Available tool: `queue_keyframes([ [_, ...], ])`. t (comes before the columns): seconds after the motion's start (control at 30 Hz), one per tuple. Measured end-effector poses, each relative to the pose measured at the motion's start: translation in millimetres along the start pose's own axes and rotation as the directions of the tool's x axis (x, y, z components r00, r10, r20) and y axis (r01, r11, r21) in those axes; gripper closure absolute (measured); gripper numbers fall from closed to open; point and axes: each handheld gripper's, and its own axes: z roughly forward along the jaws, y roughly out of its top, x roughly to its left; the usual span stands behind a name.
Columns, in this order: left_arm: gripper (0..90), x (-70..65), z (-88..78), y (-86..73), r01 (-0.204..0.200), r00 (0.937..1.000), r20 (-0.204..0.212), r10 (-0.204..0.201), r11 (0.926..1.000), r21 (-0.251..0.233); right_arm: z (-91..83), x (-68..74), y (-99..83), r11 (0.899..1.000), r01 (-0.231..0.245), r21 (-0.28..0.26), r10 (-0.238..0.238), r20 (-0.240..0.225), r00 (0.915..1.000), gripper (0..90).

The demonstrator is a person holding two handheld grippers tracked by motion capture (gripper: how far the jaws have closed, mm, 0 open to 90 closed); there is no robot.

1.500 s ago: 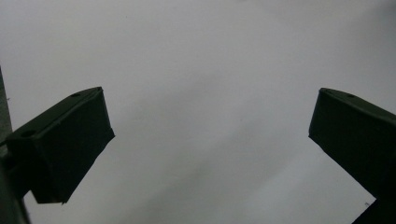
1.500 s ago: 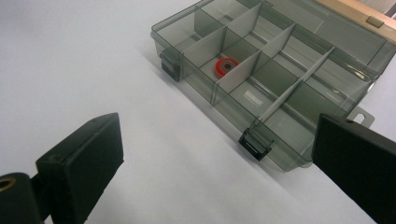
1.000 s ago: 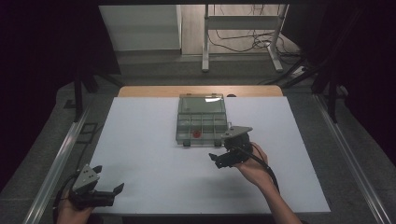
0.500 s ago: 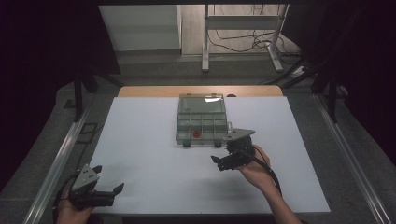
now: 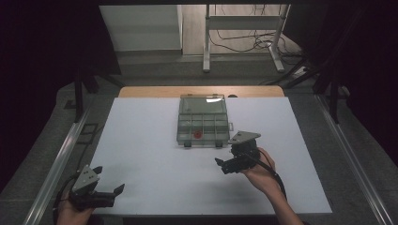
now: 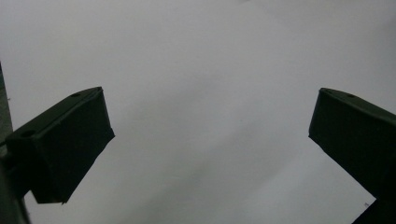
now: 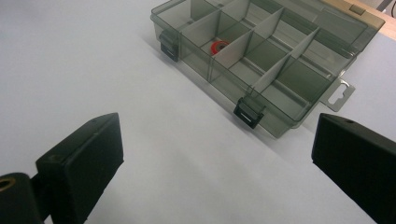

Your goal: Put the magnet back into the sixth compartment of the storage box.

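Compartment box (image 5: 203, 121) sits far-centre on table (image 5: 150, 140); roll (image 5: 198, 135) lies inside a near compartment; right gripper (image 5: 230, 165) near-right of box.

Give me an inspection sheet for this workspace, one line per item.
Surface: white table top, mostly bare, wooden edge at the far side.
Job's things: clear compartment box, lid open, at the middle far part of the table; a small red piece lies in one front compartment; two latches on its near wall.
Clutter: nothing seen.
Grippers: left gripper at the near left corner, jaws wide apart, holding nothing; right gripper just near and right of the box, jaws apart, holding nothing.
Cables: black cable trails from the right gripper along the forearm; loose cables on the floor beyond.
Surroundings: metal rail along the left side; table legs beyond; dark room.
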Motion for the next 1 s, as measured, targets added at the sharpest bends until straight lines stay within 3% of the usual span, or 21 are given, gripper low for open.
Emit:
queue_keyframes([
  [1.0, 0.0, 0.0, -0.1, 0.0, 0.004, 1.0000, -0.002, -0.004, 1.0000, -0.001, -20.4, -3.9, -17.6, 1.000, -0.020, -0.018, 0.021, 0.025, 0.9995, 1.8],
])
